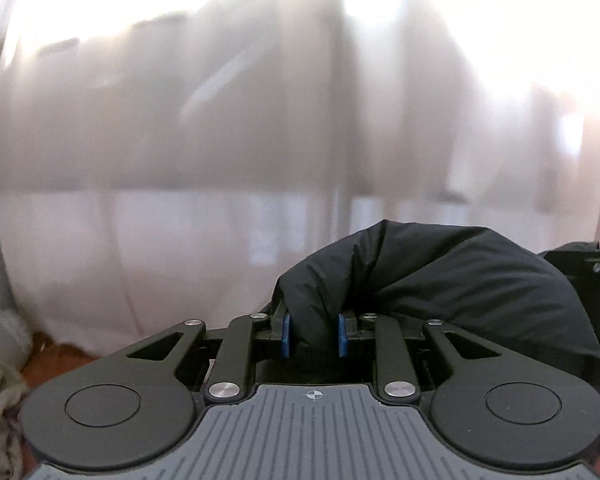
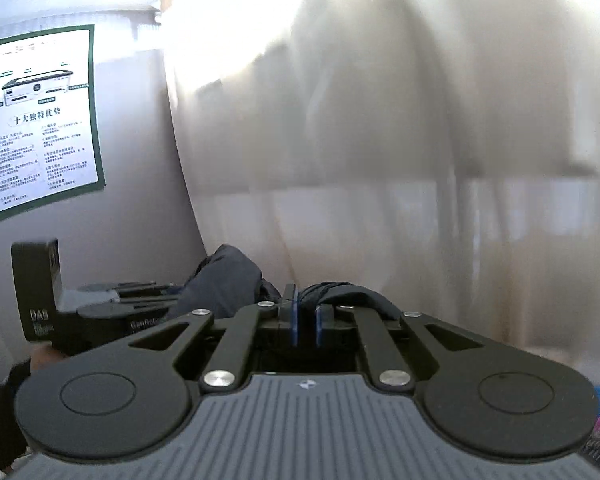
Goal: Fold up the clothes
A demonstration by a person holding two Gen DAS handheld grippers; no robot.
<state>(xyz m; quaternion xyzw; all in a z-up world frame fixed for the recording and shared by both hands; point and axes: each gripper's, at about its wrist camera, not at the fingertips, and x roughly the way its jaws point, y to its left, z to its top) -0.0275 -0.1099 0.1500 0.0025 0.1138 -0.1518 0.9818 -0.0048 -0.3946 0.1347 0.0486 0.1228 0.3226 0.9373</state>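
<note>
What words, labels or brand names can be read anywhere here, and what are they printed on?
"十大独特优势": heading on the white green-bordered poster on the grey wall; its smaller lines are too small to read.
"DAS": on the black block at the back of the left gripper, seen from the right wrist; smaller print below is blurred.
"GenRobo...": on that gripper's black body, partly cut off.
Left wrist view: no readable text.

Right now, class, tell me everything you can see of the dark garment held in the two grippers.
The dark garment is black, smooth, slightly shiny cloth, perhaps a light jacket. It is bunched and creased, not folded. The left gripper clamps a thick fold between its blue pads; the right gripper pinches a thinner gathered edge. The cloth bulges between them, held up before pale curtains. Its full shape is hidden.
</note>
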